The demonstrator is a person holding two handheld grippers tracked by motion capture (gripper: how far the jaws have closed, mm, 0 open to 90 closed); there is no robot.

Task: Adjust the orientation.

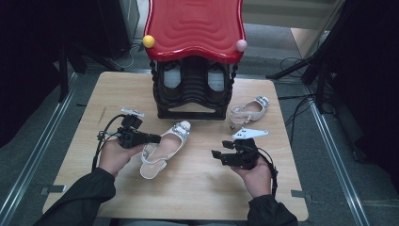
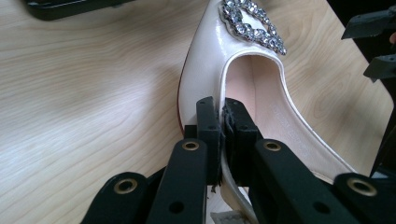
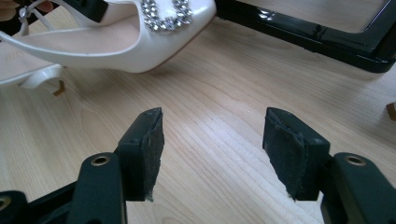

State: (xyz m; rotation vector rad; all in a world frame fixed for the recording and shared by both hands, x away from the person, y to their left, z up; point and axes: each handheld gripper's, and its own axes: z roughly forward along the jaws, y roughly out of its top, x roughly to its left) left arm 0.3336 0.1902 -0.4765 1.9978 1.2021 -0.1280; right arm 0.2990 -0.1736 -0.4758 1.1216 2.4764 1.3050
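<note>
White shoe (image 1: 162, 149) at frame centre, left gripper (image 1: 157, 138) pinching its side wall, right gripper (image 1: 215, 154) spread, empty, lower right.

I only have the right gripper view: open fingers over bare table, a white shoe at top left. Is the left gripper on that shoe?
Observer: Yes. The left gripper is shut on the shoe, pinching its side wall.
Operator: Any other shoe out?
Observer: One more, the second shoe, lies right of the rack.
Operator: Rack empty?
Observer: No, a dark pair sits inside under the red top.
</note>
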